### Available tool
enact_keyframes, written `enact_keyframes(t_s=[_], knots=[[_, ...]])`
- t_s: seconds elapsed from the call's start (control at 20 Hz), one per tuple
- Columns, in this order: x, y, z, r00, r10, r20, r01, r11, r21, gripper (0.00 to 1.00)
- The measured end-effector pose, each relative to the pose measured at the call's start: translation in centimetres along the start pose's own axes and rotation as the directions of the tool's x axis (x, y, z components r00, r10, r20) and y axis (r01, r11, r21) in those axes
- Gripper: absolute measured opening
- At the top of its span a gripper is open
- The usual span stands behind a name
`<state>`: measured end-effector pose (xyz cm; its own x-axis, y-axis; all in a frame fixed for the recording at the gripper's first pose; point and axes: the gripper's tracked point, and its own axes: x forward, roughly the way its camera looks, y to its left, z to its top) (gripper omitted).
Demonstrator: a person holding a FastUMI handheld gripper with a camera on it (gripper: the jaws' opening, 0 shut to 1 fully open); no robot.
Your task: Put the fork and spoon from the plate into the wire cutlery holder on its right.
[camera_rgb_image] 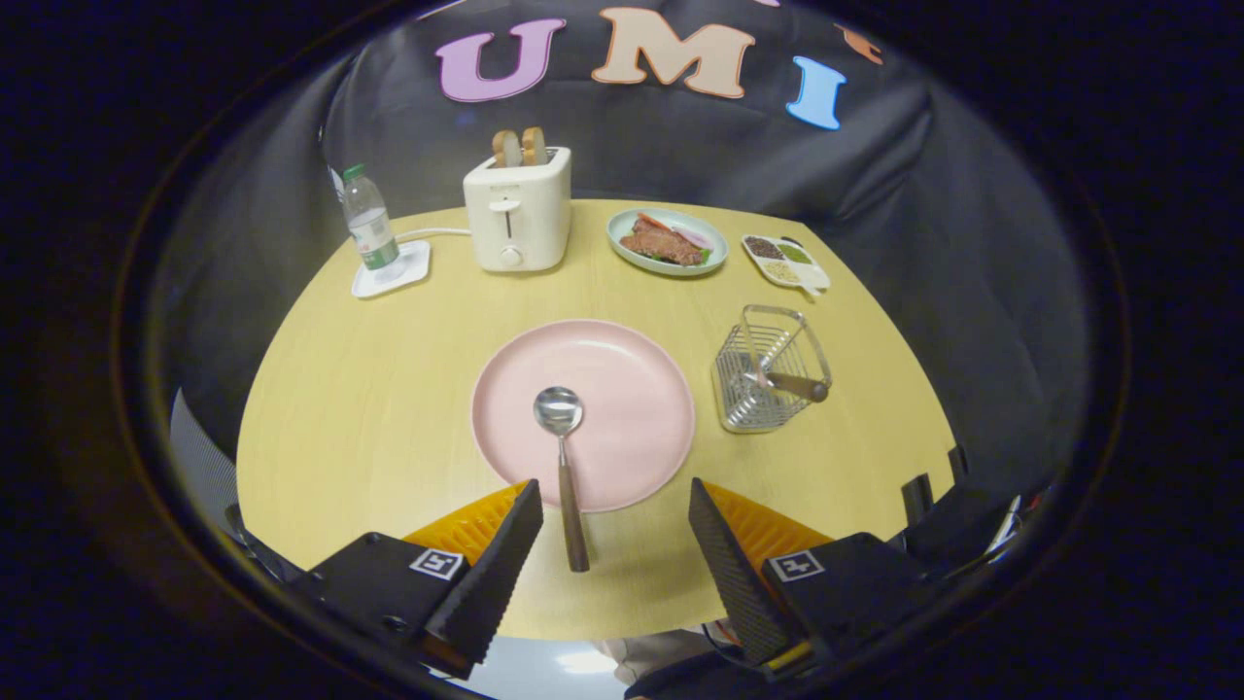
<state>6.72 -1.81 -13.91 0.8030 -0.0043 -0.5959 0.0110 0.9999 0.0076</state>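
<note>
1 of 2 looks done: a brown handle, likely the fork [792,385], sticks out of the holder [771,369]. The spoon [564,457] lies on the plate [632,389], handle between the fingers. The gripper [614,544] is wide apart, holding nothing.

tabletop [389,389] carries: plate [622,389]; holder [768,374]; toaster [517,209]; food dish [667,241]; spice tray [785,262]; coaster [392,268].
</note>
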Motion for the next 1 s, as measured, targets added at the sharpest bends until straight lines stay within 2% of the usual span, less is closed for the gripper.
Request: enact_keyframes(t_s=[0.35, 0.65, 0.85, 1.0], knots=[[2.6, 1.6, -2.9, 0.995, 0.025, 0.095, -0.027, 0.999, 0.024, 0.97], [3.8, 2.0, -4.1, 0.989, 0.018, 0.145, -0.01, 0.999, -0.052, 0.97], [4.6, 2.3, -5.0, 0.991, 0.028, 0.13, -0.022, 0.999, -0.046, 0.87], [4.8, 2.1, -5.5, 0.992, 0.034, 0.123, -0.032, 0.999, -0.02, 0.71]])
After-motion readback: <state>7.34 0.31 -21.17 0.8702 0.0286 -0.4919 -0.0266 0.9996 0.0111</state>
